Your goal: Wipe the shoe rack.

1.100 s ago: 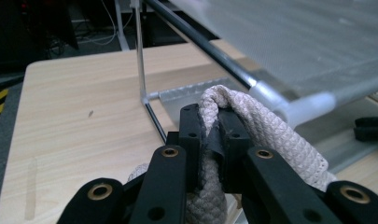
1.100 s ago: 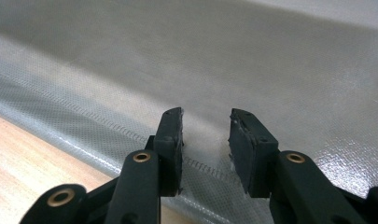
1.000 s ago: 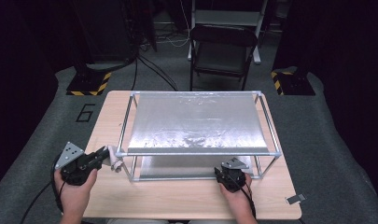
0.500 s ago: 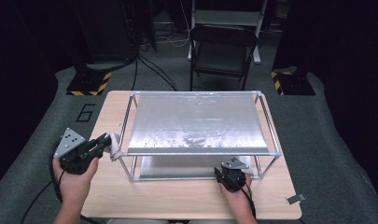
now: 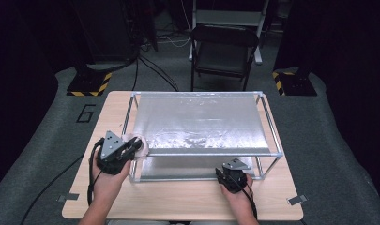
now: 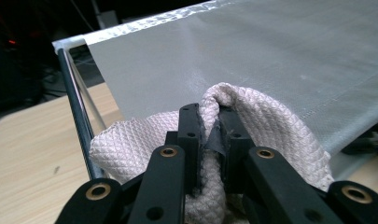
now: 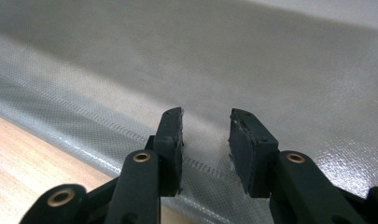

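The left gripper (image 5: 131,149) holds one white quilted cotton cloth (image 6: 266,121), with its two black jaws pressed together on a fold of it; the cloth bunches around the jaws and hangs below them. Just ahead of this gripper is the near left corner of the one silver metal frame rack (image 5: 274,140), and the cloth touches the edge of the grey mesh sheet (image 6: 280,51) stretched over the top of the rack. To the left of the gripper the light wooden table (image 5: 89,140) has bare room up to its edge. The right gripper (image 7: 205,140) has its jaws partly apart with nothing between them, and it points under the near edge of the top sheet toward the lower mesh sheet (image 7: 270,60); bare wood lies on its left
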A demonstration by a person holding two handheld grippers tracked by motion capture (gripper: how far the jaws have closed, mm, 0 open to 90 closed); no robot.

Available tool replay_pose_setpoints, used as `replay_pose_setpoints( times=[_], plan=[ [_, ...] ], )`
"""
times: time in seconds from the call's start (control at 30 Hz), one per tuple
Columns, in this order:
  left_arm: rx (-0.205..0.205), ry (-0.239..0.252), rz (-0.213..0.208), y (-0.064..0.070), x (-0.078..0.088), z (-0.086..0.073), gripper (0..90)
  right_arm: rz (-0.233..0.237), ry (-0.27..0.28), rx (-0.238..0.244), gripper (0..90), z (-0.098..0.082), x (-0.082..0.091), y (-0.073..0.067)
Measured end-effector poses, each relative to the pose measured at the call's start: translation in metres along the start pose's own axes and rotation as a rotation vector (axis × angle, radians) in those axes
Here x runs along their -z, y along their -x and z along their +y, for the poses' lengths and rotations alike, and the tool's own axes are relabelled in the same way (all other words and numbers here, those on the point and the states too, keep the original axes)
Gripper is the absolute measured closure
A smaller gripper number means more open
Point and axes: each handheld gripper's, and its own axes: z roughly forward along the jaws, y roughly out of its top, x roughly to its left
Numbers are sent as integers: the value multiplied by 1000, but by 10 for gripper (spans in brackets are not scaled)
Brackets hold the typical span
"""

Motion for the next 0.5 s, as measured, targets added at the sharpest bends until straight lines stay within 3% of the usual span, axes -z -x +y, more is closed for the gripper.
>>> replay_pose_setpoints(
  times=[0.03,0.13,0.27,0.3,0.37,0.47,0.5],
  plan=[
    [22,0,-11,-1,0,-1,814,0,0,0,641,0,0,0],
    [29,1,-17,-2,0,-2,813,-2,0,-2,641,0,0,0],
    [-7,6,5,0,1,-4,812,-1,-6,-12,640,0,0,-1],
    [-19,-1,14,-1,3,-5,812,19,-8,-34,640,0,-1,-4],
    [-13,-4,22,-5,5,-6,812,31,-15,-51,640,0,-1,-9],
    [10,0,20,-10,8,-7,812,46,-18,-46,639,1,-2,-13],
    [27,5,14,-15,11,-10,812,44,-13,-3,628,2,-4,-14]
  ],
)
